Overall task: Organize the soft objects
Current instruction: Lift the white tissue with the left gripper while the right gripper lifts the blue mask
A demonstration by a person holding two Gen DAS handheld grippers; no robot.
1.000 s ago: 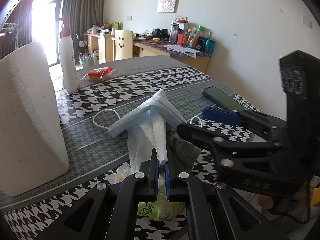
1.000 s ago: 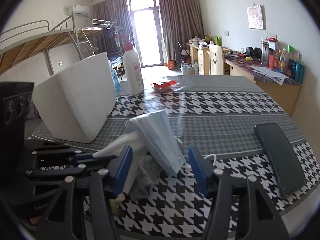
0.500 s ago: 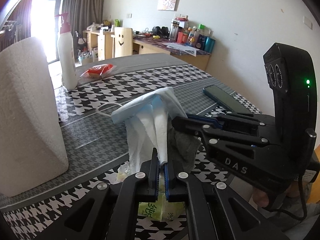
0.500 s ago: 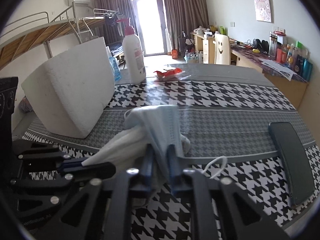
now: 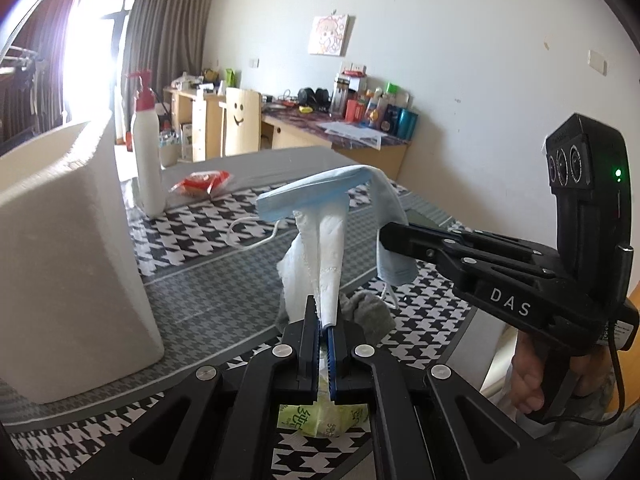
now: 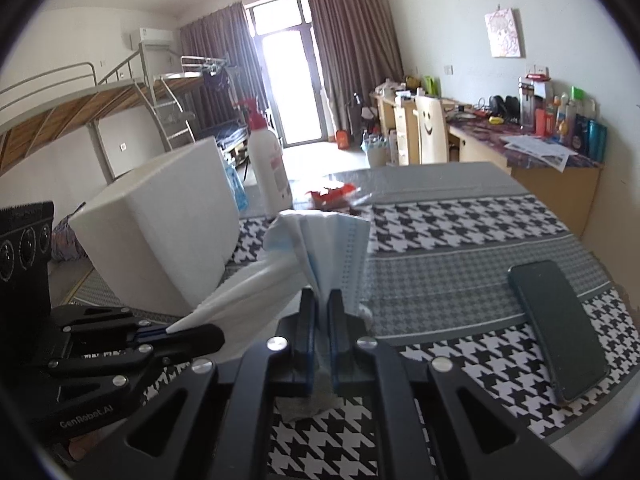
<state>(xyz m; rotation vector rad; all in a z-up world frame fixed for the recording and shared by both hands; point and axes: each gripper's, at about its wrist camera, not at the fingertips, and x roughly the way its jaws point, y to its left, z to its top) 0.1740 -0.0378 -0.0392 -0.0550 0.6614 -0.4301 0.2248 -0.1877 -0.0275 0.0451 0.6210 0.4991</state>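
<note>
"DAS" on right gripper, "GenRobot.AI" on left gripper

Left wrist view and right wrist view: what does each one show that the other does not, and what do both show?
Only the left wrist view shows the green tissue packet under its jaws and the grey cloth lying on the table.

Only the right wrist view shows the loft bed frame, the air conditioner and the whole dark phone.

Both show the blue face mask held up with the white tissue, the white foam block, the white bottle with a red pump, the red packet and the smiley chair.
</note>
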